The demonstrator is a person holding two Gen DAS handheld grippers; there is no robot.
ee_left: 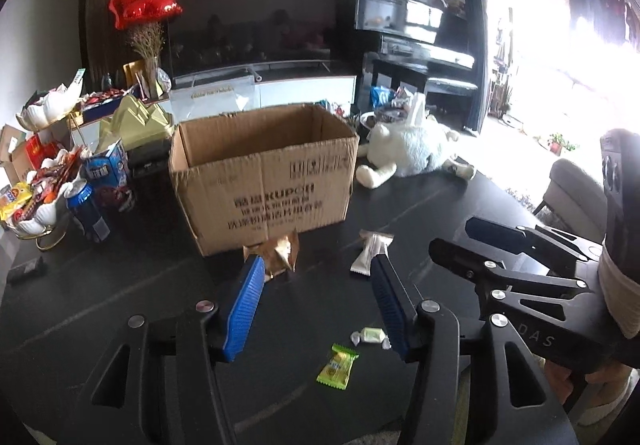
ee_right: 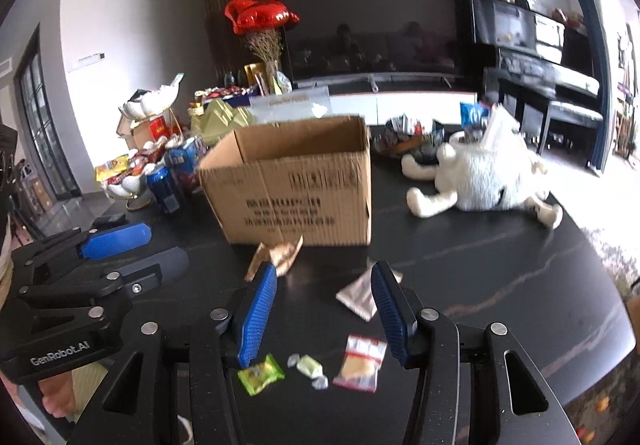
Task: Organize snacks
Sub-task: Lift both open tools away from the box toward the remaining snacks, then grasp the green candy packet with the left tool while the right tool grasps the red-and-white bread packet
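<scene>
An open cardboard box (ee_left: 264,181) (ee_right: 296,185) stands on the dark table (ee_left: 120,285). Loose snacks lie in front of it: a gold wrapper (ee_left: 282,253) (ee_right: 280,253), a silver-white packet (ee_left: 370,253) (ee_right: 358,295), a pale green wrapped candy (ee_left: 370,337) (ee_right: 310,367), a bright green candy (ee_left: 338,365) (ee_right: 260,373) and a clear packet with a red label (ee_right: 358,363). My left gripper (ee_left: 316,265) hangs open above the table, nothing between its blue pads. My right gripper (ee_right: 325,269) is open and empty too, just right of the left one, over the small candies.
A white plush toy (ee_left: 412,149) (ee_right: 480,177) lies right of the box. Left of it stand a blue can (ee_left: 86,211), a blue carton (ee_left: 108,165) and shell-shaped dishes (ee_left: 36,213) heaped with snacks. A bowl of packets (ee_right: 404,141) sits behind the box.
</scene>
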